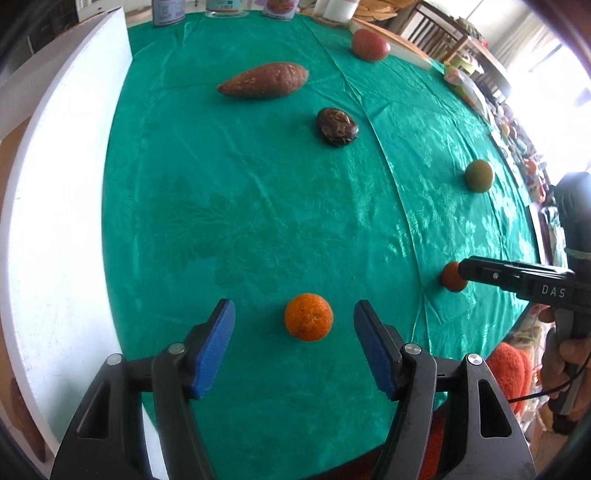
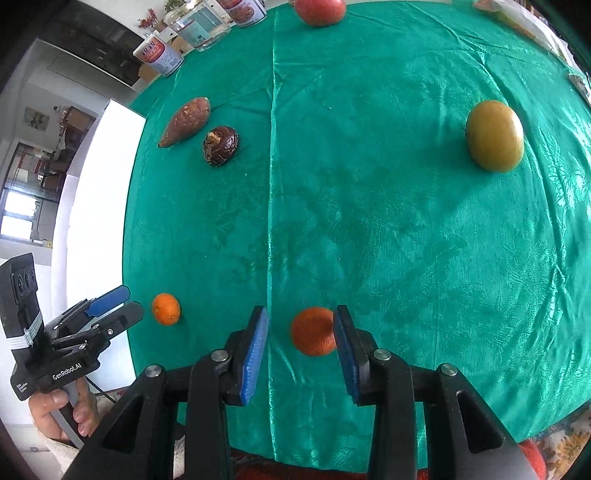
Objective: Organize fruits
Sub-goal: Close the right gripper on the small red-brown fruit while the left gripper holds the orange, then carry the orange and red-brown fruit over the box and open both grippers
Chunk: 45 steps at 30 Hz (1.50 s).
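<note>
On the green tablecloth (image 1: pixel 258 206), a bright orange (image 1: pixel 308 322) lies between the blue pads of my left gripper (image 1: pixel 294 308), which is open with clear gaps on both sides. In the right wrist view that orange (image 2: pixel 166 309) sits just past the left gripper (image 2: pixel 127 300). A second, blurred orange (image 2: pixel 313 331) lies between the pads of my right gripper (image 2: pixel 301 311); the right pad touches its edge, the left pad stands apart, so the gripper is open. From the left wrist view the right gripper (image 1: pixel 461 271) covers part of that orange (image 1: pixel 451 283).
Farther out lie a sweet potato (image 1: pixel 264 81), a dark brown round fruit (image 1: pixel 337 126), a green round fruit (image 2: pixel 494 136) and a red fruit (image 1: pixel 370 45). A white board (image 1: pixel 55 221) borders the cloth's left side. Cans (image 2: pixel 159 55) and a jar (image 2: pixel 201 26) stand at the far edge.
</note>
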### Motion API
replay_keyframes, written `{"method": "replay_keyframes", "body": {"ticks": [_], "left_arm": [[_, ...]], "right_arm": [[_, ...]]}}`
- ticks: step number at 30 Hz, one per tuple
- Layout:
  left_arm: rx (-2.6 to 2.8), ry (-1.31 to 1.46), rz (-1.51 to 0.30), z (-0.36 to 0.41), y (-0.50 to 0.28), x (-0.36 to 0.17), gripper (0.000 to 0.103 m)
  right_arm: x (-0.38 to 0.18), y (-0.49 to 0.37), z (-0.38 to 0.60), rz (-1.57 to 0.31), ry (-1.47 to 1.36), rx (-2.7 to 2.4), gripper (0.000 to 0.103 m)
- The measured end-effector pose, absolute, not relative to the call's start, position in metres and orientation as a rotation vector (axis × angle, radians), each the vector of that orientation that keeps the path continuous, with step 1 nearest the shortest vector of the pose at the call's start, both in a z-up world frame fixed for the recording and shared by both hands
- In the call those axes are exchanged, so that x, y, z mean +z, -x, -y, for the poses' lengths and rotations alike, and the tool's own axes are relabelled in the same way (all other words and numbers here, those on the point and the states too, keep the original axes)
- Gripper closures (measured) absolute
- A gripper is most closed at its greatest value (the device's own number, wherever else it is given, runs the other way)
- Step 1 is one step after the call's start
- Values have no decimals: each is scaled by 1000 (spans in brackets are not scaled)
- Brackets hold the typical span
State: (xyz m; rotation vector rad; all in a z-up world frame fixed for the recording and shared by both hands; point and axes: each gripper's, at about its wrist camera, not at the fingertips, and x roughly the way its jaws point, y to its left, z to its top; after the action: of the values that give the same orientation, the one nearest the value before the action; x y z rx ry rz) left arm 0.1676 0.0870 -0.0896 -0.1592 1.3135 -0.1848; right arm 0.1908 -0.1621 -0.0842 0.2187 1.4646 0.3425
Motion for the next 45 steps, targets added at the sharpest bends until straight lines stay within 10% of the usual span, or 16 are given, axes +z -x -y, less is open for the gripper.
{"method": "replay_keyframes", "body": {"ticks": [20,34,45], "left_arm": [[-154,45,-1263,-63,-169,-108,75],[-120,255,-875,-206,-91,87,75],[235,312,-1101,-319,-77,-41,75]], "right_arm": [[-98,-188,111,-1467,-31,342,74],[95,-163,-22,-1128,-54,743,74],[-16,-130,-211,-1258,210,919,74]]}}
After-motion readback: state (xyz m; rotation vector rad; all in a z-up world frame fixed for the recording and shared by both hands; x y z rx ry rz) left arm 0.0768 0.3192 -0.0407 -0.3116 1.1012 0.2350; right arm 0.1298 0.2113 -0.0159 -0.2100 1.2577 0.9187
